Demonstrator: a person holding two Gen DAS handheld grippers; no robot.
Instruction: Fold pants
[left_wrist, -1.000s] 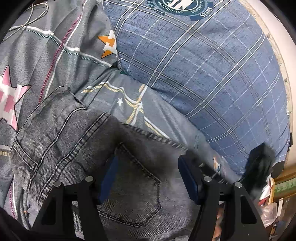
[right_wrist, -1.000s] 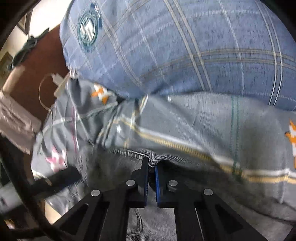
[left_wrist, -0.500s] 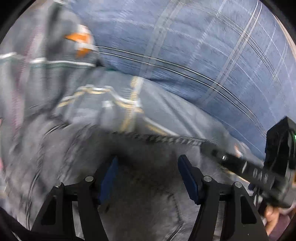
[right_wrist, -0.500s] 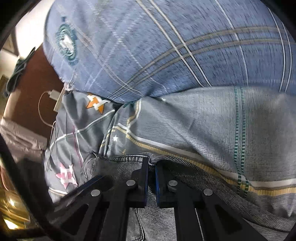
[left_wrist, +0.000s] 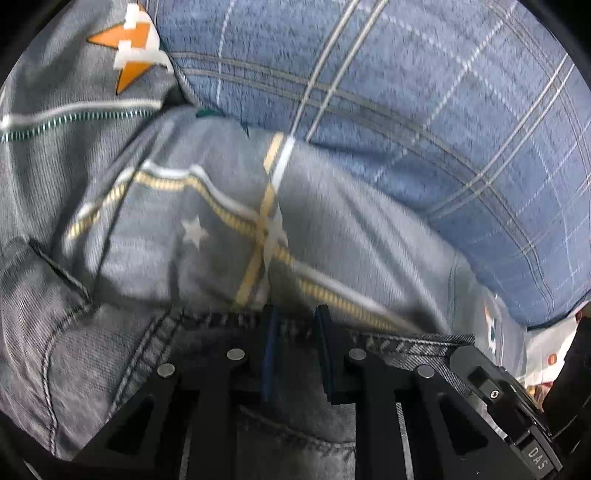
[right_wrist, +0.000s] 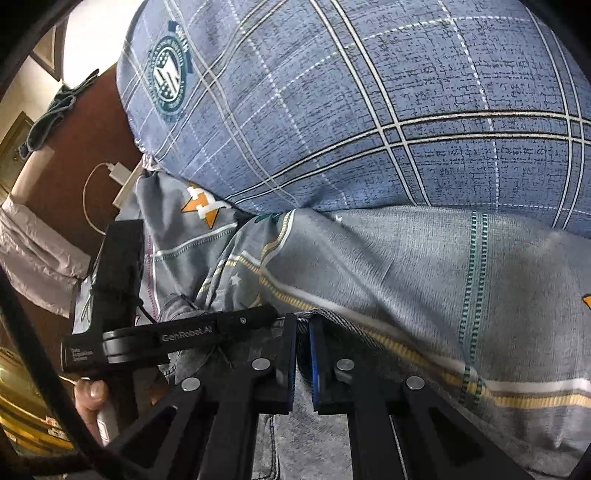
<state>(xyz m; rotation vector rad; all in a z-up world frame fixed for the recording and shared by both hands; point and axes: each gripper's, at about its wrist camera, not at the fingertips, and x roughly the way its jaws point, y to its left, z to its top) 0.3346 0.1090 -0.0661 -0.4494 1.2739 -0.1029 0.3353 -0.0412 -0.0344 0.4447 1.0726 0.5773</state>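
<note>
Grey denim pants (left_wrist: 110, 354) lie on a grey patterned bedsheet (left_wrist: 207, 229). In the left wrist view my left gripper (left_wrist: 293, 325) has its jaws closed to a narrow gap on the stitched top edge of the pants. In the right wrist view my right gripper (right_wrist: 303, 332) is shut on the same denim edge (right_wrist: 332, 317), further along. The left gripper's black body (right_wrist: 166, 336) shows beside it on the left, held by a hand (right_wrist: 92, 398). The right gripper's body (left_wrist: 498, 391) shows at the lower right of the left wrist view.
A big blue plaid pillow (right_wrist: 369, 103) with a round crest lies just behind the pants. A brown headboard (right_wrist: 85, 147) with a white charger and cable (right_wrist: 118, 173) stands at the left. A green cloth (right_wrist: 55, 110) hangs on it.
My left gripper moved forward to the pants' top edge and closed from wide open onto it. My right gripper stayed shut on the edge. The two grippers came closer together.
</note>
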